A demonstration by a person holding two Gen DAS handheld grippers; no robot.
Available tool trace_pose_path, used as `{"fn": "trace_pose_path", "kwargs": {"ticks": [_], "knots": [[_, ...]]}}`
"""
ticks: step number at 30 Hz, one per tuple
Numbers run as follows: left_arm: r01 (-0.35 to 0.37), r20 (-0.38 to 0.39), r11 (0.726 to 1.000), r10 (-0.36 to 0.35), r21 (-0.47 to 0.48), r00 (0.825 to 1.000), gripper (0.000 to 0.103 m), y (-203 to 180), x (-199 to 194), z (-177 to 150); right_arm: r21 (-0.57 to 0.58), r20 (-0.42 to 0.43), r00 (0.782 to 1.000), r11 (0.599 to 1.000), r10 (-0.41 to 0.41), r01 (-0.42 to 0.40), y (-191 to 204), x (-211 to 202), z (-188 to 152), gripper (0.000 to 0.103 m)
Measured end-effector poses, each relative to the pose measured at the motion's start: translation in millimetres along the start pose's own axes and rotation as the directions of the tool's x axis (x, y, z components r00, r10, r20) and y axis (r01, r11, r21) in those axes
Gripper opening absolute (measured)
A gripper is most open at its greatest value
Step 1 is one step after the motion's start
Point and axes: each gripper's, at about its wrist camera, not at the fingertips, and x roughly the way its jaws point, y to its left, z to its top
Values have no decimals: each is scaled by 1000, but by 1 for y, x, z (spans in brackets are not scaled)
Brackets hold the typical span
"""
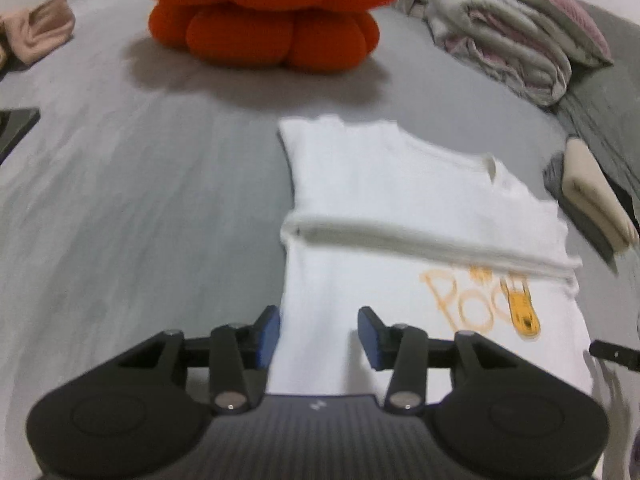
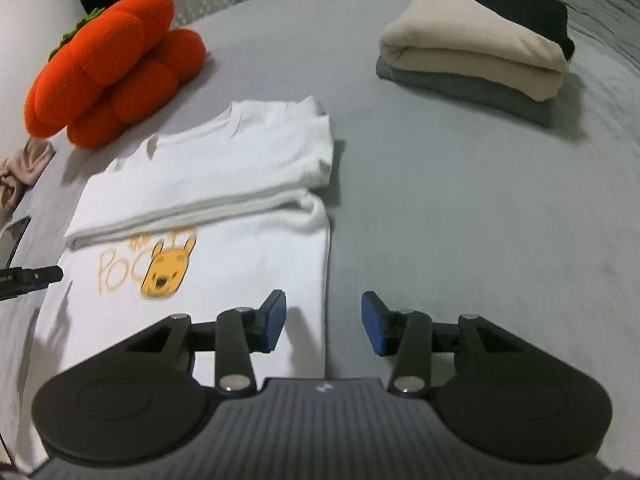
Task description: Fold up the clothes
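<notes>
Centrally in both wrist views, we see the white T-shirt lying flat on the grey bed, its sides turned in to a narrow panel and its collar end doubled over toward the printed bear, the folded edge crossing the frame just above the print. We hold the left gripper at the lower centre of its view, jaws apart and empty, straddling the shirt's left edge near the hem end. The right gripper, lower centre of its own view, likewise has its jaws apart and grips nothing, poised over the shirt's right edge. We judge the garment partly folded, with the lengthwise fold in hand: the near end is exposed. The next move likely calls for both jaws to pinch the near corners together and carry them evenly, keeping the layers aligned. A stack of folded clothes sits at upper right, an orange plush cushion at upper left.
</notes>
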Motion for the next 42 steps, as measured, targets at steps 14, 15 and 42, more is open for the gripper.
{"fn": "trace_pose_path", "kwargs": {"ticks": [14,15,42], "knots": [[69,-140,996,-61,50,988,46,19,-51,-75,56,-91,995,998,34,-29,0,-49,-70,56],[74,-143,995,-64,61,988,46,19,-54,-81,49,-92,995,998,34,-29,2,-53,-75,56],[484,-121,847,-516,-218,848,43,80,-68,-154,158,31,939,926,343,-343,-26,-86,-166,57]]}}
